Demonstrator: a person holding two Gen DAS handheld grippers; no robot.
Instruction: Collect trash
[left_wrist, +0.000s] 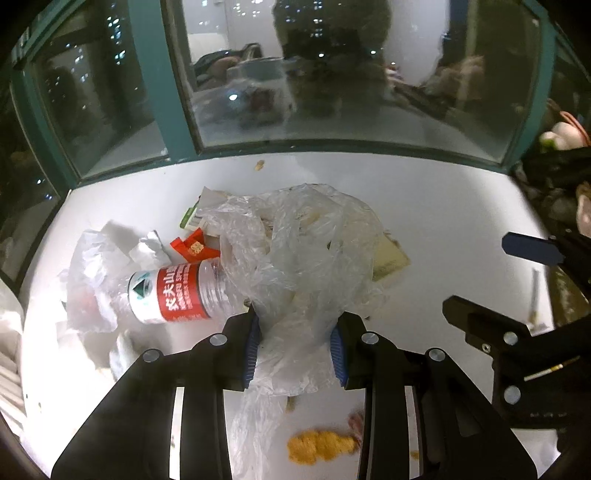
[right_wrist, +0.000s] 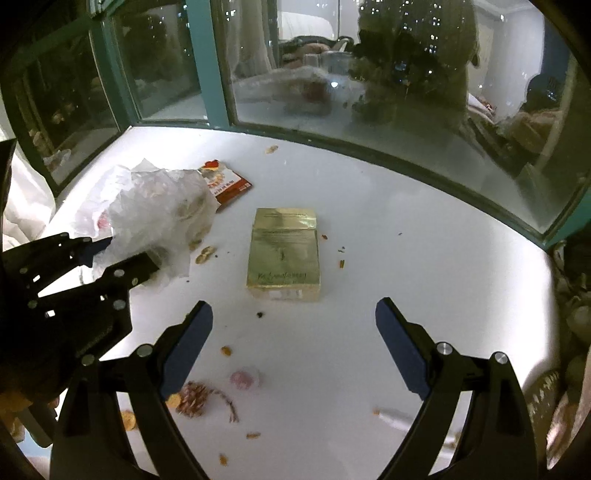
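Observation:
My left gripper (left_wrist: 295, 350) is shut on a crumpled clear plastic bag (left_wrist: 295, 258), whose folds bunch between the blue pads (left_wrist: 253, 347). The bag hangs over a pile of trash on the white table (left_wrist: 443, 206). Left of it a plastic bottle (left_wrist: 173, 295) with a red label lies on its side. In the right wrist view the left gripper (right_wrist: 129, 251) grips the same bag (right_wrist: 155, 214) at the left. My right gripper (right_wrist: 293, 306) stands open and empty, just short of a gold box (right_wrist: 284, 254) lying flat on the table (right_wrist: 424, 221).
White crumpled paper (left_wrist: 147, 251) and a red wrapper (left_wrist: 192, 247) lie by the bottle. Orange scraps (left_wrist: 321, 445) sit below the left gripper. A red snack packet (right_wrist: 229, 184), shells (right_wrist: 205, 254), crumbs and a pink lump (right_wrist: 245, 376) dot the table. Teal-framed windows (right_wrist: 207, 62) bound the far edge.

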